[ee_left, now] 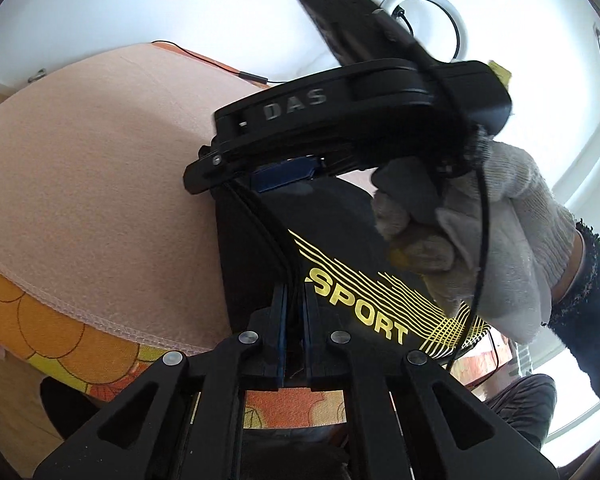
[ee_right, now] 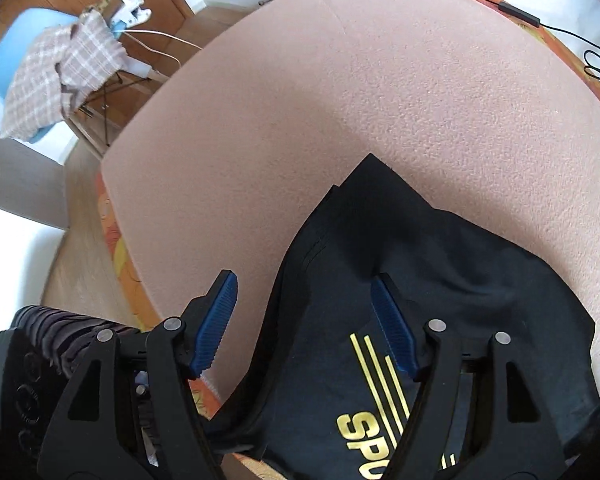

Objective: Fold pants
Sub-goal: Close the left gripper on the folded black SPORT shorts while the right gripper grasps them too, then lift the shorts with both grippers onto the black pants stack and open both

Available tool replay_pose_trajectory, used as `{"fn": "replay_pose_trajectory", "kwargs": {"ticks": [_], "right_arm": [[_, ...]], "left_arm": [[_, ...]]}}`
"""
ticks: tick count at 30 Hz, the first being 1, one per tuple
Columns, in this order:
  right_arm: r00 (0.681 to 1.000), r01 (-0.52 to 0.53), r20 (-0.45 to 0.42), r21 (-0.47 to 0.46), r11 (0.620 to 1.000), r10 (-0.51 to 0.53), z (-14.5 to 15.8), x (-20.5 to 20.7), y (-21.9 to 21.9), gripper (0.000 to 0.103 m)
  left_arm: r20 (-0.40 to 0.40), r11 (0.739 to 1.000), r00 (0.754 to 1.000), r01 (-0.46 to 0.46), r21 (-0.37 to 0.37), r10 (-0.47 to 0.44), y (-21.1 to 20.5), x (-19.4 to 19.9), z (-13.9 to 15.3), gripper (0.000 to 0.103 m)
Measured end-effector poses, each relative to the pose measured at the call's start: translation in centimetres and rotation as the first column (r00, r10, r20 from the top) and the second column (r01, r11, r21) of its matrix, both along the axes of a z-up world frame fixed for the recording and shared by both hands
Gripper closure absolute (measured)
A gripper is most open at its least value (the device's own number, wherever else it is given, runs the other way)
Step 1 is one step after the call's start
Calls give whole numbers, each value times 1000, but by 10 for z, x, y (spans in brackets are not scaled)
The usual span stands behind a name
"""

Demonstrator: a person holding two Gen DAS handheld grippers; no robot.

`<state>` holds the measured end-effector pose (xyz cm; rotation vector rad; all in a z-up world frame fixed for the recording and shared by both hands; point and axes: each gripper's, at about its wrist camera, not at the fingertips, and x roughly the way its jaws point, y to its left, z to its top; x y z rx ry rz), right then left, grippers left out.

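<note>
Pink blanket (ee_right: 380, 100) covers the bed; black pants (ee_right: 440, 260) with yellow "SPORT" print (ee_left: 360, 312) lie on its near edge. Left gripper (ee_left: 294, 344) is clamped on a pants edge. Right gripper (ee_right: 304, 320), jaws spread, hovers over the pants.

The black fabric pants (ee_left: 340, 248) bore the yellow printed word "SPORT" beside yellow stripes, cut off to "SP" in the right wrist view, while the black plastic right gripper (ee_left: 260, 176) body carried raised letters "DAS".
</note>
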<state>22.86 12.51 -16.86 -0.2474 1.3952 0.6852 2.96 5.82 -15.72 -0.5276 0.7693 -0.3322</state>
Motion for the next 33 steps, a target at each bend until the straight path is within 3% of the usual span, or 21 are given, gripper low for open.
{"fn": "replay_pose_trajectory", "kwargs": {"ticks": [2,3,5,6,7,9,11,13,16,18,20,24,33], "right_arm": [[1000,19,-16,-27,999,-19,-10,4,5,32],[1000,20,10,-27,999,-20,-9,4,6,39],[999,20,35,-58,998,-18,-8,4,9,60],[999,27,34,-57,998,-25,-8,6,8,78],[999,38,22,-51,998,-37,-7,8,6,88],[998,62,-8,-19,998,-62,-8,12,0,92],[996,84,-26,11,996,-84,-8,14,-5,94],[994,104,-40,36,994,-103,-8,15,-9,95],[990,131,-55,74,989,-127,-5,16,-14,95],[989,139,-56,94,986,-134,-2,16,-16,96],[989,146,-52,110,983,-141,2,15,-19,96],[987,160,-39,162,974,-155,20,15,-39,97],[972,221,30,243,945,-235,71,9,-128,97]], "left_arm": [[-2,1000,1000,1,2,-1,0,0,-1,99],[-3,1000,1000,2,4,-2,0,0,-1,99],[1,999,1000,-3,34,3,-3,0,0,99],[5,998,1000,-9,60,9,-5,-1,3,99],[6,996,1000,-17,88,17,-8,-2,5,97],[15,990,999,-46,134,44,-11,-4,11,88],[18,981,998,-66,180,64,-15,-7,14,71],[3,978,997,-76,193,76,-19,-4,12,61],[-19,985,998,-55,164,59,-16,-2,1,61],[-10,983,998,-56,173,59,-17,0,-3,66],[-3,992,999,-46,115,47,-13,2,-4,100],[52,995,998,-22,92,18,-19,2,10,100],[162,985,972,167,32,-170,-89,17,50,100]]}}
